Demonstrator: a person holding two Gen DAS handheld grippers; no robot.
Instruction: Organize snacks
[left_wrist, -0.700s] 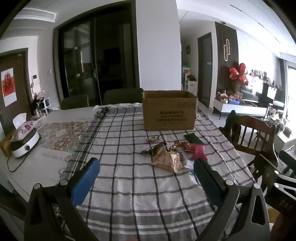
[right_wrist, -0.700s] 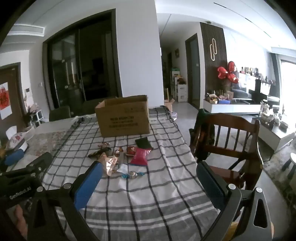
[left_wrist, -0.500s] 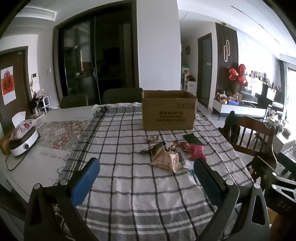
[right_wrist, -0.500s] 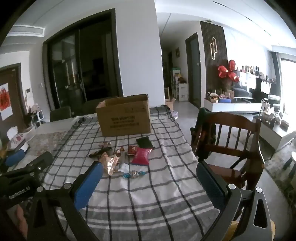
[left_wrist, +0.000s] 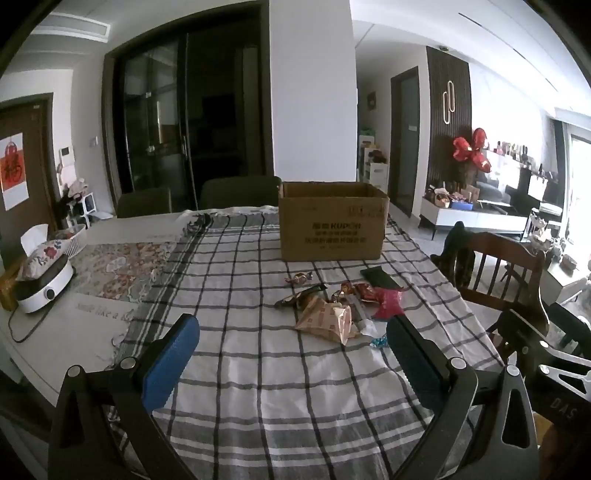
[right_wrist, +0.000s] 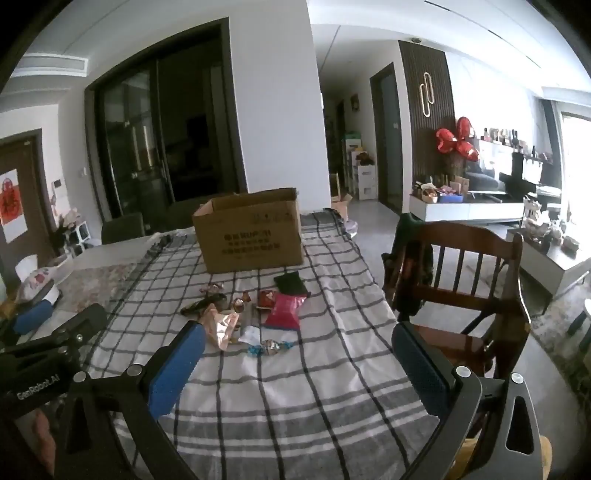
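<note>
The snacks (left_wrist: 332, 310) lie in a loose heap on the checked cloth (left_wrist: 240, 369) of the counter, ahead of both grippers and apart from them. A tan packet (left_wrist: 325, 321) lies nearest the left gripper (left_wrist: 291, 354), a pink pouch (right_wrist: 284, 310) and a foil candy (right_wrist: 271, 347) ahead of the right gripper (right_wrist: 295, 362). Beyond the heap stands an open cardboard box (left_wrist: 332, 225). Both grippers hang released, with nothing between their pads. No packet looks gathered yet, so this seems the approach; next, one gripper must reach forward and down, straddle a single packet and clench.
</note>
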